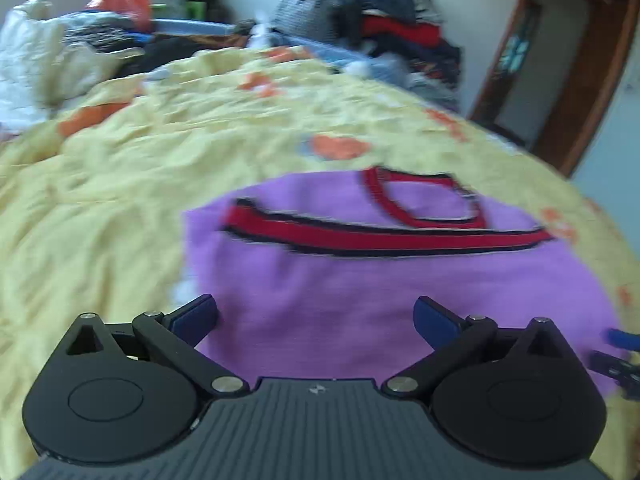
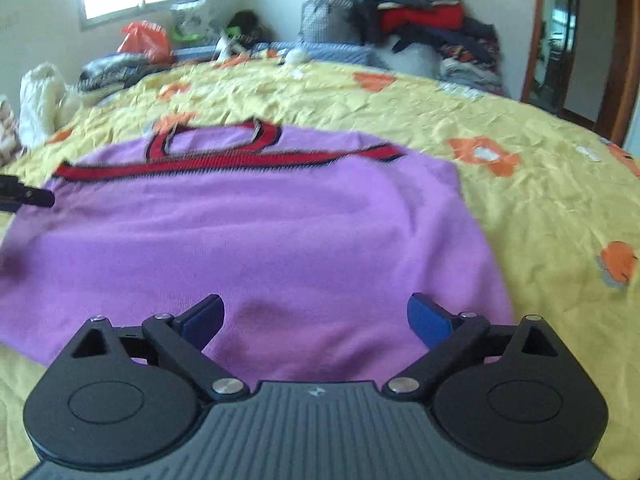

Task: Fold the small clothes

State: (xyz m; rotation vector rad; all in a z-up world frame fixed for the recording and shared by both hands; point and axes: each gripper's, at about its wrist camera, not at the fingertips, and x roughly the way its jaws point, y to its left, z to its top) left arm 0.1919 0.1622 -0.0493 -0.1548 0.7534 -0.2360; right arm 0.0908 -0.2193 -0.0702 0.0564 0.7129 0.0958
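Blurring hides the purple top's (image 1: 360,292) hem; both tongs (image 1: 316,316) (image 2: 316,316) gape empty.

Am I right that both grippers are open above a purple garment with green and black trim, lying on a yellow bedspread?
Not quite: the trim is red and black, not green, as the right wrist view shows. Otherwise yes: the left gripper and right gripper are open above the purple garment, which lies on the yellow bedspread.

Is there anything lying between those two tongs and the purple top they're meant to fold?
Nothing visible. The purple top lies flat on the yellow bedspread, right under the open right tongs and left tongs; the clothes piles sit far behind.
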